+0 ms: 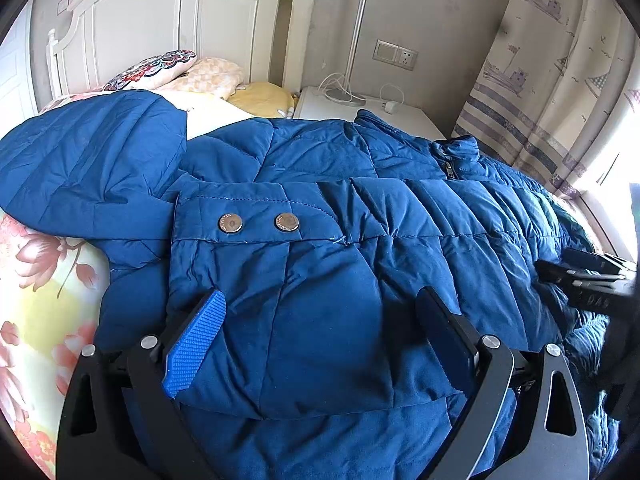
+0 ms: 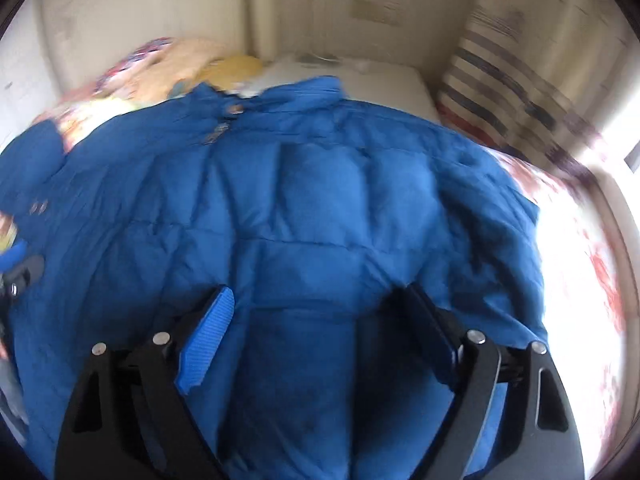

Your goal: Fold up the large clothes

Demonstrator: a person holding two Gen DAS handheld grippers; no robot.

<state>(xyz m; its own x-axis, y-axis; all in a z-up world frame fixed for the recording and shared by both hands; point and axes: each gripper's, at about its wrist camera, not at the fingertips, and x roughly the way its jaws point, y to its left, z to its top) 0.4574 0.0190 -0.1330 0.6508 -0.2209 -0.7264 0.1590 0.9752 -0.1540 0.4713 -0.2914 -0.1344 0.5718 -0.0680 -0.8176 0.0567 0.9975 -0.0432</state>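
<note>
A large blue quilted down jacket [image 1: 320, 208] lies spread across the bed, its hood [image 1: 92, 160] at the left and its zipped collar [image 1: 452, 156] at the back right. A sleeve cuff with two metal snaps [image 1: 258, 222] lies folded over its front. My left gripper [image 1: 320, 312] is open, its fingers wide apart just above the sleeve. My right gripper [image 2: 316, 308] is open over the jacket [image 2: 320, 200] body, in a blurred view. The right gripper also shows at the right edge of the left wrist view [image 1: 592, 280].
The bed has a floral sheet [image 1: 44, 292] and pillows [image 1: 200, 74] by a white headboard [image 1: 168, 24]. A white nightstand [image 1: 360, 110] with a lamp pole and charger cable stands behind. A boat-print curtain [image 1: 552, 80] hangs at the right by a bright window.
</note>
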